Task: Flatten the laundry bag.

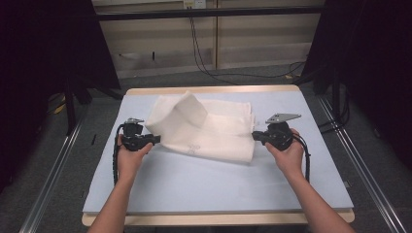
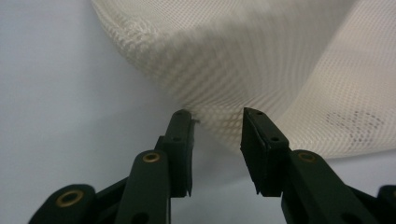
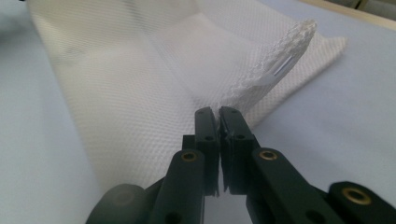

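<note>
A cream mesh cloth (image 1: 209, 127), loosely folded with one fold raised at its back left, lies on the pale blue table (image 1: 194, 184). My left gripper (image 1: 156, 139) is at the cloth's left edge. In the left gripper view its jaws (image 2: 217, 116) stand apart, and the cloth's lower edge (image 2: 261, 60) hangs just past the fingertips (image 2: 180, 135) without being pressed. My right gripper (image 1: 255, 136) is at the cloth's right edge. In the right gripper view it (image 3: 218, 112) is shut on a thin edge of the cloth (image 3: 140, 93), which bunches up beyond the tips.
The table has a wooden rim (image 1: 214, 90) at the back and front. Metal rails (image 1: 53, 165) run along the floor on both sides. Black cables (image 1: 204, 63) trail on the floor behind the table, and dark frame posts (image 1: 70, 104) stand at the back corners.
</note>
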Motion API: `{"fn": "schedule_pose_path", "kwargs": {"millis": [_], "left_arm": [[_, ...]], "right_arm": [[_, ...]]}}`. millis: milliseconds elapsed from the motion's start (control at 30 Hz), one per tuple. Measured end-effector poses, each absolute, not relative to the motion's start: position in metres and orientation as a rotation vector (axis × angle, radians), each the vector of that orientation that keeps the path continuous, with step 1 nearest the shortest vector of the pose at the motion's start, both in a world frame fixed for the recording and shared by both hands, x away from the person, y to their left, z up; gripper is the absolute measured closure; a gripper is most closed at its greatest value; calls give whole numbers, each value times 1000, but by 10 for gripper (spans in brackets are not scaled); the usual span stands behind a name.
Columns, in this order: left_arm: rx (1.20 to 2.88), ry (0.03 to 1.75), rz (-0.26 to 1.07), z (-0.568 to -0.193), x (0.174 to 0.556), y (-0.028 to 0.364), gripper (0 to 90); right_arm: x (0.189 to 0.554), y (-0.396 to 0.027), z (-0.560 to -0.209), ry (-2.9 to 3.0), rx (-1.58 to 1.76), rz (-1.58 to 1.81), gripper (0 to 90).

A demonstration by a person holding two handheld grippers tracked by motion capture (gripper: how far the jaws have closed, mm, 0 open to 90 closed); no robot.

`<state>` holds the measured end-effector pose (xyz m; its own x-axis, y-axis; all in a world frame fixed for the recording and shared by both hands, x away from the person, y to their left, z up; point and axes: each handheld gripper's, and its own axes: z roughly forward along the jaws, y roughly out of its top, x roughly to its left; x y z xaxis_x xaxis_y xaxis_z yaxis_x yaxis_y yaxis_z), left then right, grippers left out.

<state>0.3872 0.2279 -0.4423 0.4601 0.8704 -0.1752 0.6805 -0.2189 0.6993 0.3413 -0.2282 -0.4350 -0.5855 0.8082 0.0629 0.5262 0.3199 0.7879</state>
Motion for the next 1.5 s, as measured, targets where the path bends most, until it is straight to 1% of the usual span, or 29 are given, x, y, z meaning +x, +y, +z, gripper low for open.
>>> {"fn": "schedule_pose_path", "kwargs": {"millis": [100, 200, 233, 400, 500, 633, 667, 700, 967, 1100, 1167, 1233, 1267, 1333, 1367, 1433, 1500], "left_arm": [[1980, 1282, 339, -438, 382, 232, 602], [1978, 1278, 336, -437, 379, 231, 601], [1994, 1268, 335, -436, 378, 231, 596], [1994, 1259, 326, -436, 376, 225, 572], [2009, 1240, 311, -435, 375, 220, 535], [2013, 1222, 304, -435, 374, 211, 500], [2015, 1217, 297, -435, 374, 208, 485], [2022, 1199, 287, -437, 374, 201, 450], [2012, 1148, 226, -437, 374, 178, 382], [2015, 1096, 212, -434, 373, 166, 366], [2003, 1086, 193, -432, 373, 160, 335], [1982, 1080, 170, -430, 372, 153, 331], [2003, 1058, 169, -428, 373, 151, 320], [1998, 1045, 164, -426, 372, 144, 304], [2008, 1032, 163, -425, 372, 141, 302], [1997, 1027, 151, -425, 372, 133, 294], [2023, 1009, 135, -428, 374, 126, 282]], "right_arm": [[327, -222, -430, 2257, 1105, 1191, 862], [320, -221, -429, 2258, 1081, 1218, 862], [312, -219, -430, 2273, 1042, 1230, 862], [299, -212, -436, 2323, 984, 1249, 861], [287, -208, -439, 2350, 910, 1286, 860], [280, -201, -442, 2380, 857, 1291, 859], [277, -198, -444, 2395, 838, 1290, 859], [274, -194, -448, 2420, 811, 1289, 860], [266, -172, -460, 2546, 667, 1241, 858], [264, -167, -464, 2583, 638, 1226, 858], [264, -165, -467, 2605, 620, 1211, 859], [263, -162, -468, 2627, 602, 1201, 860], [263, -161, -469, 2635, 592, 1200, 862], [262, -159, -471, 2654, 575, 1187, 867], [262, -158, -472, 2663, 572, 1184, 900], [261, -156, -474, 2693, 558, 1184, 900], [259, -150, -478, 2729, 518, 1116, 900]]}}
